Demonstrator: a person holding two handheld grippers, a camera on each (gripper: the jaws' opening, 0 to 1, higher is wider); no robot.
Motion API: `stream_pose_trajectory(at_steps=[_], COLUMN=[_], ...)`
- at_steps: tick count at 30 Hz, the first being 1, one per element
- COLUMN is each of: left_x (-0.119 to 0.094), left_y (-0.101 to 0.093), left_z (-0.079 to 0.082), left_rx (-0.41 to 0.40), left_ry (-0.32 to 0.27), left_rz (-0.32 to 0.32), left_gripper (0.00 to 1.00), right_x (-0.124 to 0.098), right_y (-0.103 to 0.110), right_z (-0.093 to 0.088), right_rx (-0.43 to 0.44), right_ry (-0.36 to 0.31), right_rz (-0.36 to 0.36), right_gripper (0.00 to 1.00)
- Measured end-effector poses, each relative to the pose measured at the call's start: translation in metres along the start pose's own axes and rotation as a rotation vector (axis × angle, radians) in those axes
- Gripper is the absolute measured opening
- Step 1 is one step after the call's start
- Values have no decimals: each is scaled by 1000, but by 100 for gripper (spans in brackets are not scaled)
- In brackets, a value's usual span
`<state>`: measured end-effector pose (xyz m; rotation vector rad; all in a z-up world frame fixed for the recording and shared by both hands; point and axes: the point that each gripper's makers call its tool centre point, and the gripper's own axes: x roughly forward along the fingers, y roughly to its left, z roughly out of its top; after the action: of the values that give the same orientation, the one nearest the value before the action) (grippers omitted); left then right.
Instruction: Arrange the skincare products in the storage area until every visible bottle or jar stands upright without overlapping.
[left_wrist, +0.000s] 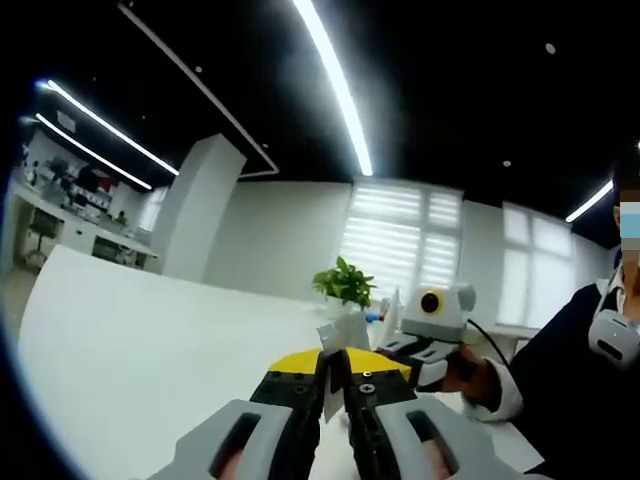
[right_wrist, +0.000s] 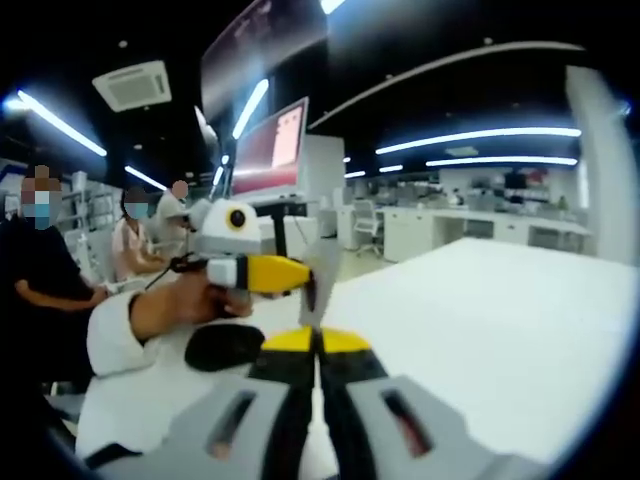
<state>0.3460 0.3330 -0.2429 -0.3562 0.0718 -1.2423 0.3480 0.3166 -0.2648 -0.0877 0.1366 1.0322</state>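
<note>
Ahead of my left gripper and right gripper, both closing on thin slips, I'm facing the desk; finding the bottles comes next, I judge.

a wide white table runs under both views. at its far edge a green potted plant stands, with slatted window blinds on the wall behind the plant and a white pillar off to the plant's left. long ceiling light strips run overhead. beyond the table, a red-lit monitor stands, with seated people beside it.
</note>
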Motion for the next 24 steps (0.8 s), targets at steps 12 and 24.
stream_pose_trajectory(at_steps=[12, 24], left_x=[-1, -2], left_y=[3, 5], left_z=[0, -3], left_rx=[-5, 24], left_ry=[-2, 22], left_rz=[6, 19], left_gripper=[8, 8], right_x=[-3, -3], right_y=[8, 15], right_z=[-7, -17], right_rx=[-14, 3], right_ry=[44, 83], right_rz=[4, 27], right_gripper=[0, 0])
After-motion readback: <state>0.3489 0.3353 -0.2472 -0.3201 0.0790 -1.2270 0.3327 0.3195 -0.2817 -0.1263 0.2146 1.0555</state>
